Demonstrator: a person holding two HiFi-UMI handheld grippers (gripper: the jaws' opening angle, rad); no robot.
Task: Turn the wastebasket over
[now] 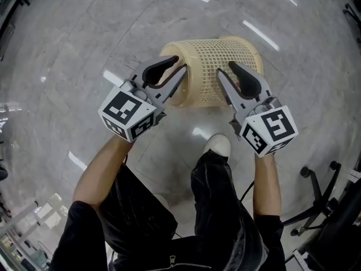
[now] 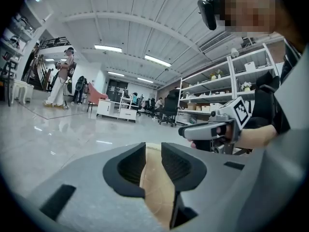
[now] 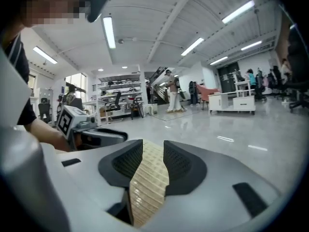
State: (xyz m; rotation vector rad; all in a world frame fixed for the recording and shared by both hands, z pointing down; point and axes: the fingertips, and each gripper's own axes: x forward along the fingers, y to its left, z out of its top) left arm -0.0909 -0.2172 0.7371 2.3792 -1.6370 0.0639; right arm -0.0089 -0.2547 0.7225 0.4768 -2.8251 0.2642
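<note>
Where two grippers (image 1: 179, 64) (image 1: 225, 68) clamp, one wastebasket (image 1: 217, 55) lies sideways.

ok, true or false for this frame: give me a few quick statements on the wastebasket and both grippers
1. The wastebasket is cream plastic mesh. True.
2. It stands upright. False: in the head view it is turned on its side, its mesh wall facing the camera.
3. The left gripper has the basket's wall between its jaws. True: the left gripper view shows cream plastic filling the gap.
4. The right gripper is empty. False: the right gripper view shows the mesh wall clamped between its pads.
5. Both grippers hold the same end of the basket. False: the left one is on the solid band at one end, and the right one is on the mesh further along.
6. A white shoe shows below the basket in the head view. True.
</note>
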